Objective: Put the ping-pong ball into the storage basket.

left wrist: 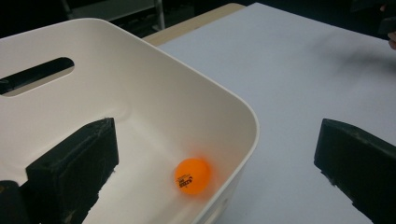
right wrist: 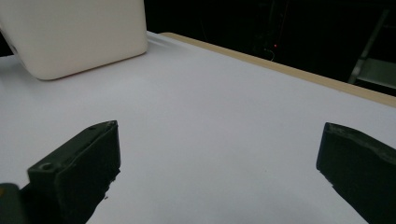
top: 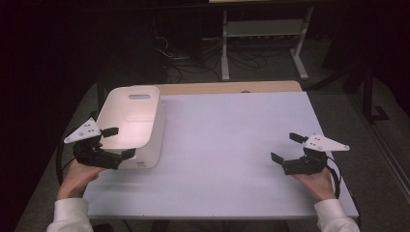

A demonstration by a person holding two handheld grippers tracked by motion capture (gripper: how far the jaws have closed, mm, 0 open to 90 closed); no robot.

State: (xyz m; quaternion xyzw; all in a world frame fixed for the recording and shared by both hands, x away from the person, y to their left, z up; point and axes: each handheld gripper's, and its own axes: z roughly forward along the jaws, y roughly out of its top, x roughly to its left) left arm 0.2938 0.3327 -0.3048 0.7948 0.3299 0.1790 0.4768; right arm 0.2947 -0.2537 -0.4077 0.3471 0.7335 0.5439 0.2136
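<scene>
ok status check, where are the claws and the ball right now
Left claw open at the white bin's near corner. Right claw open over bare table. Orange ball lies inside the bin. Nothing in the way.

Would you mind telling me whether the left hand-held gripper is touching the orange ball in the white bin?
Apart. The left gripper view shows the ball lying on the bin's floor, with bare floor between it and the open left hand-held gripper.

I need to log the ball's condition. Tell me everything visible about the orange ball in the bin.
The orange ball is small, round and smooth, like plastic, with dark print on its side. It lies on the floor of the white bin, near a rounded corner. Nothing grips it; the left gripper is open above it.
</scene>
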